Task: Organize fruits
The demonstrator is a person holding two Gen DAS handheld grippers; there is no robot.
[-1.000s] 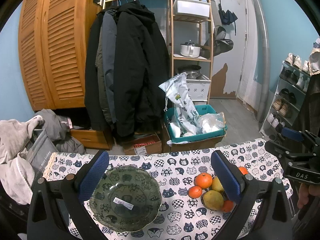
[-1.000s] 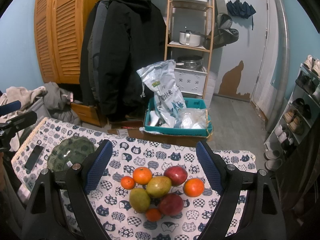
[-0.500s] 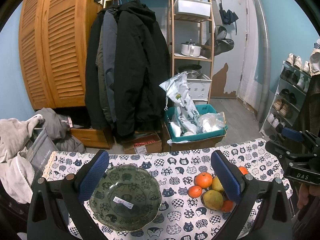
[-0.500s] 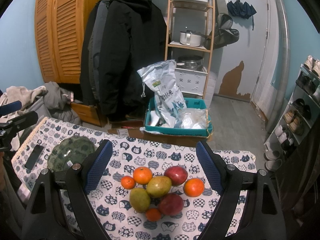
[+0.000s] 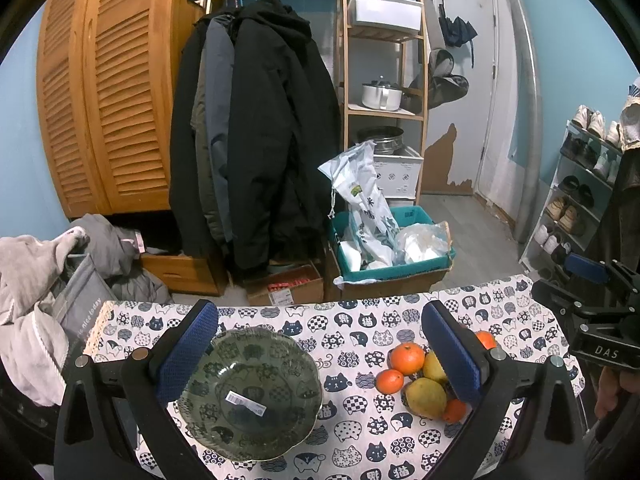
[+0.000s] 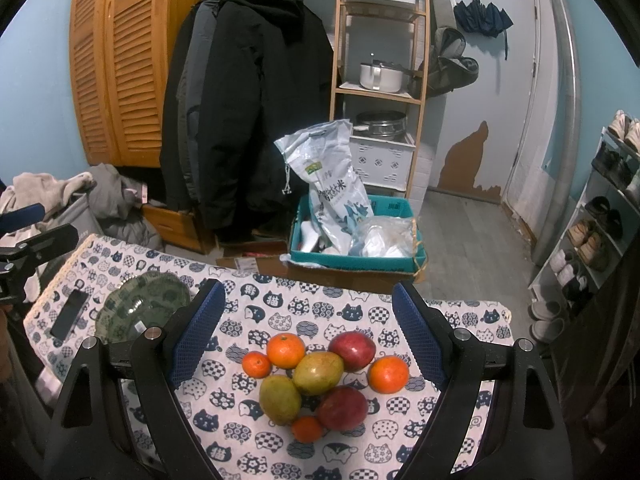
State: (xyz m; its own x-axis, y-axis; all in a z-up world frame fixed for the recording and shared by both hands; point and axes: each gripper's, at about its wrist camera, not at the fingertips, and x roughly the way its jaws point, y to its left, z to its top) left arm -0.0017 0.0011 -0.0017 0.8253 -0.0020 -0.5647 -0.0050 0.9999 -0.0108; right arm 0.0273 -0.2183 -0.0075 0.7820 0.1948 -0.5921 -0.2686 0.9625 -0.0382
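Note:
A pile of fruit lies on the cat-print tablecloth (image 6: pixel 352 312): several oranges (image 6: pixel 285 350), two green-yellow mangoes (image 6: pixel 318 373) and two red mangoes (image 6: pixel 343 408). My right gripper (image 6: pixel 308 334) hangs open above the pile, holding nothing. To the left sits an empty green glass bowl (image 5: pixel 250 392) with a white sticker inside, also seen in the right wrist view as the bowl (image 6: pixel 140 312). My left gripper (image 5: pixel 320 352) stands open over the bowl's right side, with the fruit (image 5: pixel 426 396) under its right finger. Each gripper shows at the edge of the other's view.
A dark phone (image 6: pixel 69 315) lies left of the bowl. Beyond the table's far edge stand a teal bin (image 6: pixel 356 236) with bags, a cardboard box (image 5: pixel 292 288), hanging coats (image 5: pixel 256 132), a wooden shelf (image 5: pixel 384 92) and a shoe rack (image 5: pixel 580 184). Clothes (image 5: pixel 36 280) are heaped at left.

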